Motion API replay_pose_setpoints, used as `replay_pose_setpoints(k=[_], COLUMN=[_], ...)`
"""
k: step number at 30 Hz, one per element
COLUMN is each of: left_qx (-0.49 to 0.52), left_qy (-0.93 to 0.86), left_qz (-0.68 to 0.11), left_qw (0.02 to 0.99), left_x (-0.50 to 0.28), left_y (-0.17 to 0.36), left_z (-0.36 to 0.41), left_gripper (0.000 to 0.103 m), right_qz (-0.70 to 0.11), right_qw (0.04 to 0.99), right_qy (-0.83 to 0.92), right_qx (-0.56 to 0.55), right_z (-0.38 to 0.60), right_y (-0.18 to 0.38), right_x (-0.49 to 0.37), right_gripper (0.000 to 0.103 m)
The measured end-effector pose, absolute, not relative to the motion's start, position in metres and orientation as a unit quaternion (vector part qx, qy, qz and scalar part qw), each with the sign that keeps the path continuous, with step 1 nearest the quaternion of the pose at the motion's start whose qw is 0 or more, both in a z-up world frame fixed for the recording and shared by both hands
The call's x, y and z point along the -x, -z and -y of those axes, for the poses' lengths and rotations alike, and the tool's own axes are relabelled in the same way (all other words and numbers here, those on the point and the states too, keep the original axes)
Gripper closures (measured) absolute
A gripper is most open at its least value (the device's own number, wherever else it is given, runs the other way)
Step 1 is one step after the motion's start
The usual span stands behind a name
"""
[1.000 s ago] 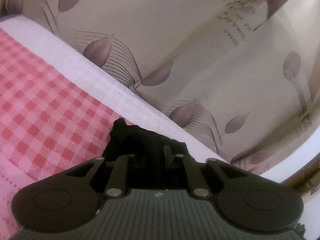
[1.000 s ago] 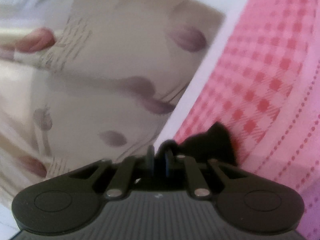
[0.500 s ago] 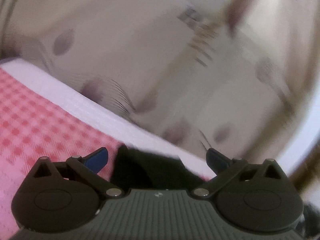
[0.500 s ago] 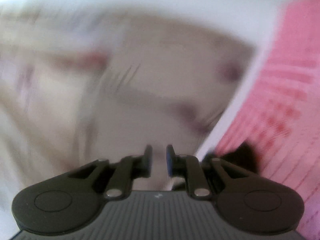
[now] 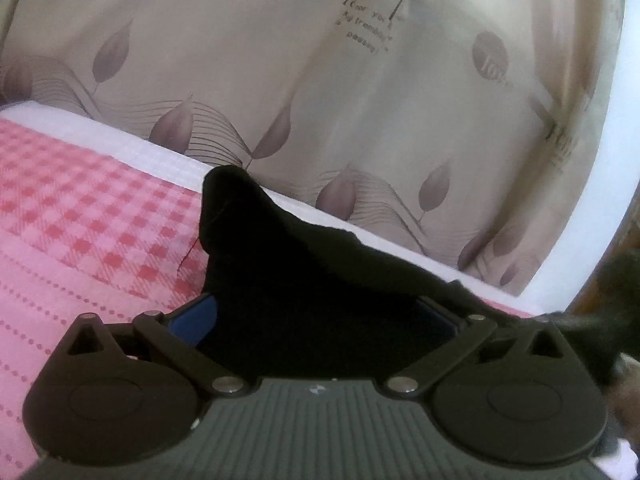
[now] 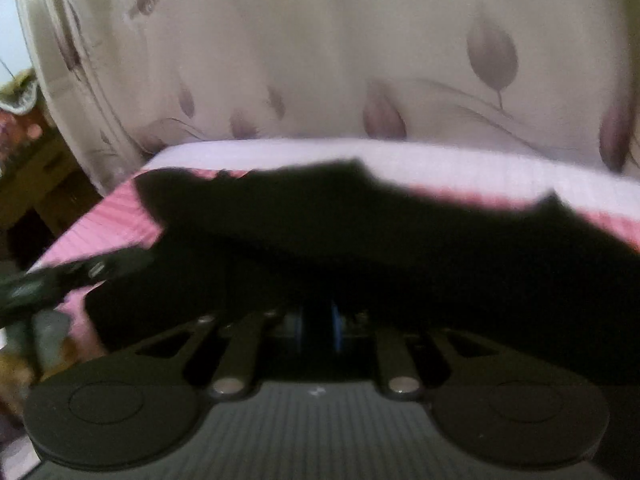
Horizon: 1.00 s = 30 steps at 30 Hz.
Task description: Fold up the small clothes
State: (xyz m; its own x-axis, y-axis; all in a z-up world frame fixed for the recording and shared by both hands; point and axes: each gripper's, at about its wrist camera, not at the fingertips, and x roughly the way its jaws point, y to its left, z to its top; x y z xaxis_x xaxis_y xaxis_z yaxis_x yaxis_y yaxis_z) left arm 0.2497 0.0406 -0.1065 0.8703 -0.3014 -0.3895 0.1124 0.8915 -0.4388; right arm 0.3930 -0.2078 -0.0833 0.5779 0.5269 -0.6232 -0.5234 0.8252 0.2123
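Black cloth (image 5: 304,280): we see it lying on the pink checked bedcover (image 5: 80,216), near the bed's white edge (image 5: 132,148).
Left hand-held gripper (image 5: 316,316): spread wide, its jaws just opened; cloth lies between them, not pinched.
Right hand-held gripper (image 6: 318,326): pressed together, pinching the cloth (image 6: 360,240).
Left view only: printed lettering on the leaf-patterned curtain (image 5: 280,60).
Right view only: the other gripper (image 6: 60,280), blurred, at the left.
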Motion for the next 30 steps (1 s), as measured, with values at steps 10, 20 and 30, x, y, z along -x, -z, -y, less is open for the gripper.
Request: replay_pose_setpoints(k=[10, 20, 30], left_qx=[0.289, 0.172, 0.129], left_qy=[0.07, 0.182, 0.133], left_qz=[-0.245, -0.233, -0.298], left_qw=[0.923, 0.94, 0.936], left_x=[-0.258, -0.245, -0.373], left_y=[0.114, 0.074, 0.072], left_z=[-0.068, -0.029, -0.017], left_gripper=[0.0, 0.003, 0.005], right_qz=[-0.211, -0.288, -0.272], right_qw=[0.924, 0.94, 0.916], right_qy=[-0.215, -0.179, -0.197], right_qx=[-0.237, -0.02, -0.219], right_z=[0.301, 0.314, 0.37], right_y=[0.056, 0.09, 0.121], right_x=[-0.411, -0.338, -0.349], right_gripper=[0.091, 0.09, 0.09])
